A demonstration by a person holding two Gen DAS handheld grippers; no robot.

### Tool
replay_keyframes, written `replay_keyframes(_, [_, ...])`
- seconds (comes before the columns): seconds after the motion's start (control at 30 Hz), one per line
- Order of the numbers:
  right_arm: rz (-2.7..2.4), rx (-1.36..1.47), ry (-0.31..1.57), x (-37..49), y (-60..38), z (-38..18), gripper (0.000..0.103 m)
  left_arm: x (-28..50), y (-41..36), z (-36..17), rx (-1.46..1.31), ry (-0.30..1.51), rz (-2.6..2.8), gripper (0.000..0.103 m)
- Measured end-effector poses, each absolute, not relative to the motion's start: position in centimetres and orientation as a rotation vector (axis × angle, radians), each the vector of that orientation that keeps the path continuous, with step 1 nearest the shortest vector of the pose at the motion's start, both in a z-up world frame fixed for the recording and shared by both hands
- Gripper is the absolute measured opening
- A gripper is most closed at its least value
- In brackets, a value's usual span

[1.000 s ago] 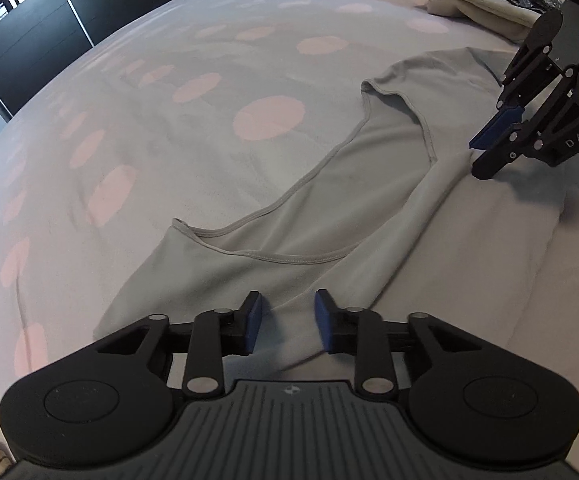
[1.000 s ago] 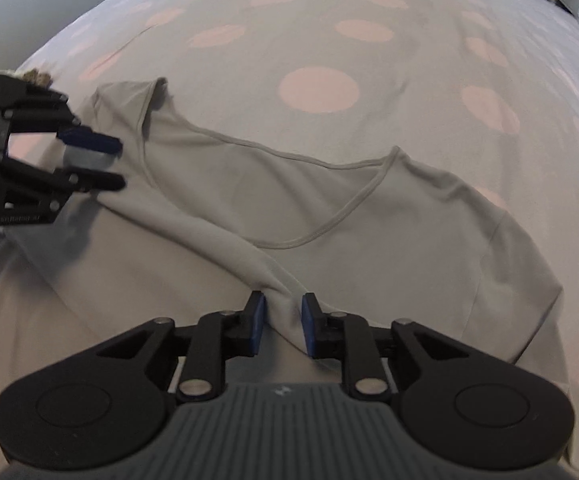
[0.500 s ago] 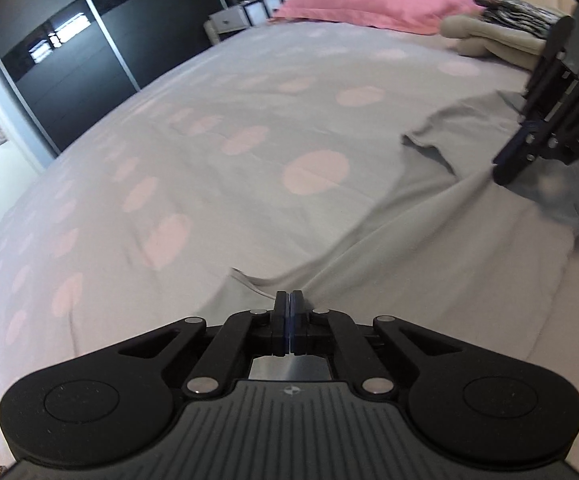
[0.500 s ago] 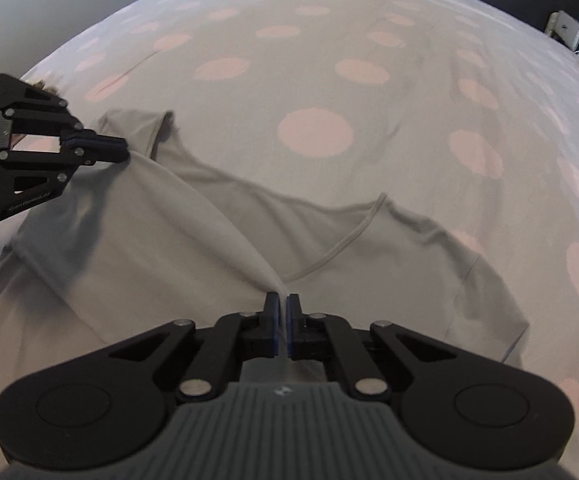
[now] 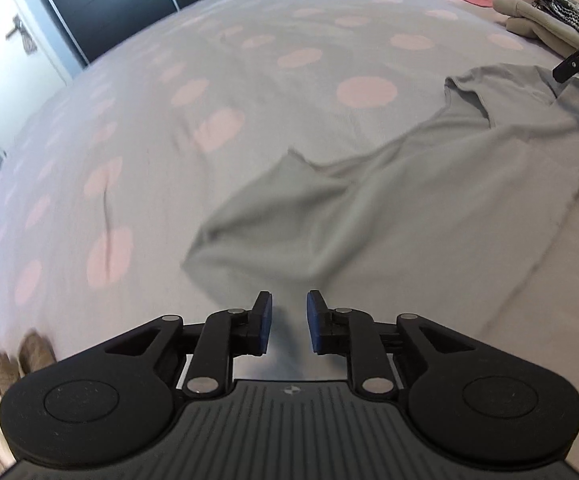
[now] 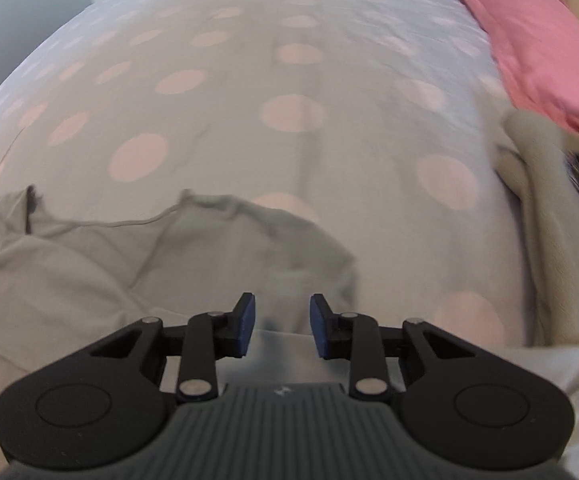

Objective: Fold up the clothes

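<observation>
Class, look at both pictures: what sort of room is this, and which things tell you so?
Most likely a bedroom: a bed with a spotted cover, a pink pillow at its head, and a dark wardrobe beside it.

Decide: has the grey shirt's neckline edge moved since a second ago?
Yes. The shirt edge now lies folded nearer the camera, away from the pink dot.

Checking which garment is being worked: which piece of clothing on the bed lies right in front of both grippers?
The grey T-shirt, spread loose on the dotted bedspread. The beige garment and the patterned one lie by the pink pillow.
</observation>
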State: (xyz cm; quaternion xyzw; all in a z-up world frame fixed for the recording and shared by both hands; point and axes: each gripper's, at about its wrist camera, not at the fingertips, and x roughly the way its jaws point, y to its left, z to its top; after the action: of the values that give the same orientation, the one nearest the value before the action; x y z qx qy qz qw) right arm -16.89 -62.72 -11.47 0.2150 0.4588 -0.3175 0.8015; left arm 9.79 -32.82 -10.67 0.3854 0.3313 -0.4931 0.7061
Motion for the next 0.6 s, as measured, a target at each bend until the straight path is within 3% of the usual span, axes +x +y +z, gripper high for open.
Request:
replay_keyframes(0.2, [-0.742,0.494,1.024,-18.4,-63.9,-12.8,0.031,8.4,-31.7,-10.9,0.866,0.786,-1.101,0.017])
replay_keyframes(0.23, [-0.736,0.494,1.030,-18.4,-63.8,-12.9,0.018,8.1,-31.6,-11.2,0.876,0.792,-1.094,0.017])
replay_keyframes(0.33, [-0.730,0.456,1.040,-18.1,-63.3,-12.6,0.005,7.3,-31.4,-12.0,0.926,0.806,-1.070,0.017])
replay_keyframes(0.6, [-0.849,0.418,0.962,-17.6,-64.0,-11.6,0.004,6.4,-31.2,-12.8,0.974,0.812,-1.043,0.012])
